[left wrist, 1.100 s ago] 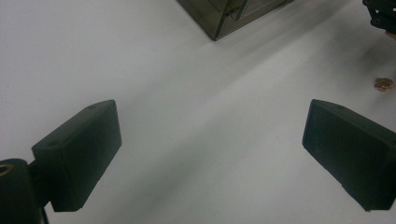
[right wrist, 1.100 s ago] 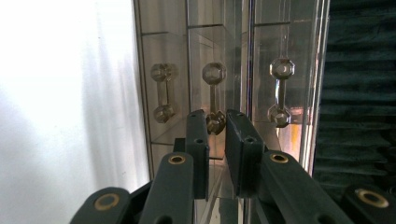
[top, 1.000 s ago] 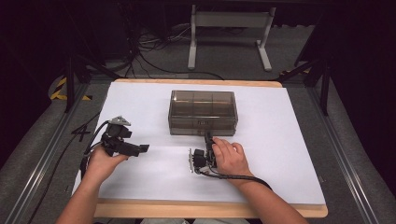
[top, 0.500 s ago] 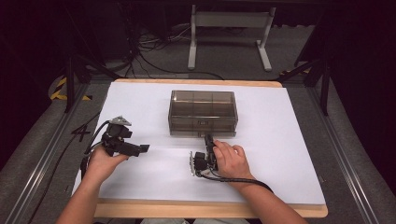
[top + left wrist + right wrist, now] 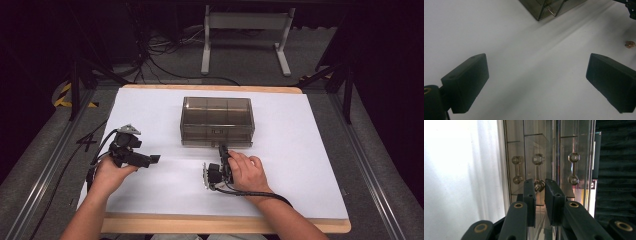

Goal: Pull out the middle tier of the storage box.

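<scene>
box: smoky clear drawer box (image 5: 217,121) sits mid-bench on the white sheet (image 5: 310,165), front face toward the person

handle: little dumbbell-shaped drawer handle (image 5: 538,172) on the front of the box, lower drawer as far as I can tell; there's a reflection beside it, so don't mix them up

right gripper: right gripper (image 5: 539,192) is turned on its side, right up at the box front, jaws nearly together around the bottom knob of the handle. Looks pinched or just about, can't swear it's fully tight

left gripper: left gripper (image 5: 150,160) rests off to the left, well apart from the box, jaws spread wide with nothing between them

step: I'd say this is the grab-the-handle bit of opening a drawer

next: probably a straight pull back toward the person, kept level so the drawer doesn't bind. The box is light-looking and nothing's bracing it, so it may slide along instead of opening

room: plenty of bare sheet between box front and the near bench edge (image 5: 225,224), so the pull has space

stray bit: small brownish scrap (image 5: 630,44) on the sheet, out of the pull path I think
</scene>
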